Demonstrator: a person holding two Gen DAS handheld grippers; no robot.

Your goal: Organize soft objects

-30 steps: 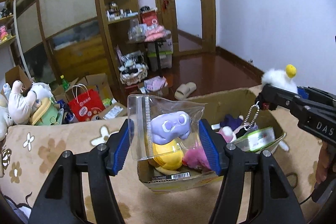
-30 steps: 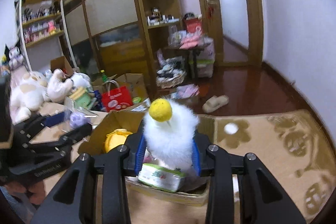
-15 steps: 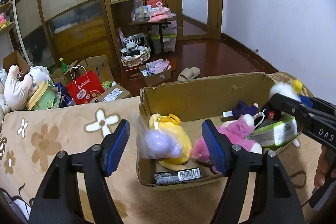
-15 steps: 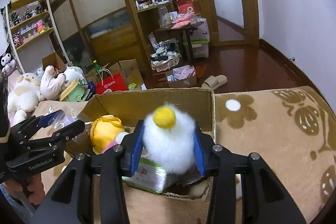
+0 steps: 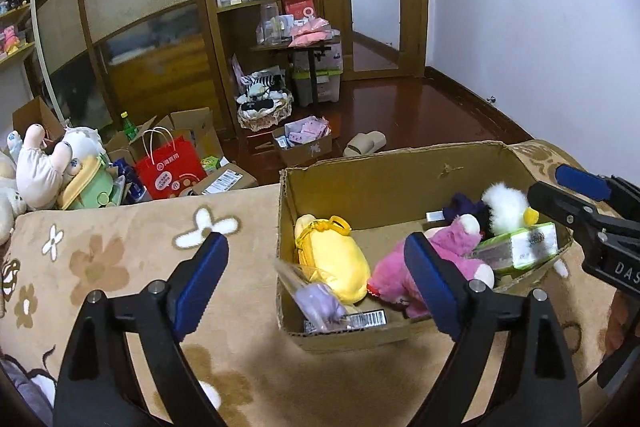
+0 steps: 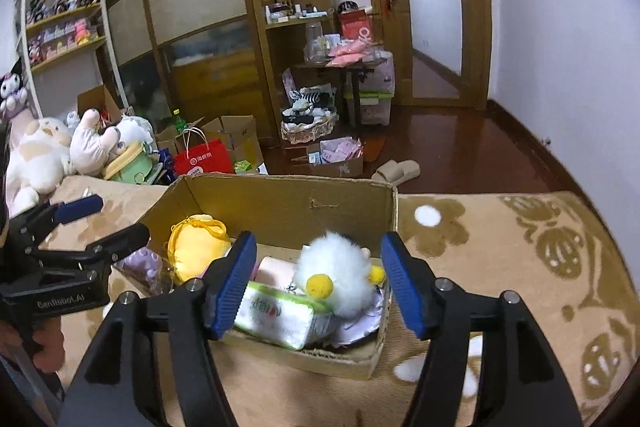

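Observation:
A cardboard box [image 5: 392,171] [image 6: 288,199] sits on a flowered tan blanket. In it lie a yellow plush [image 5: 332,259] [image 6: 196,247], a pink plush [image 5: 404,275], a bagged purple toy [image 5: 320,301] [image 6: 142,265] at the front left corner, and a white fluffy duck [image 5: 506,207] [image 6: 340,281] on a green tissue pack [image 6: 280,313]. My left gripper [image 5: 316,287] is open and empty above the box's left side. My right gripper [image 6: 318,285] is open and empty around the duck, apart from it.
The blanket [image 5: 120,255] spreads to both sides of the box. Large plush toys [image 5: 40,163] lie at far left. A red shopping bag [image 5: 170,167], cartons and a slipper [image 5: 366,143] are on the floor behind. Wooden shelving stands at the back.
My left gripper opened and the bagged purple toy dropped into the box's front left corner. My right gripper opened and the white duck fell onto the tissue pack.

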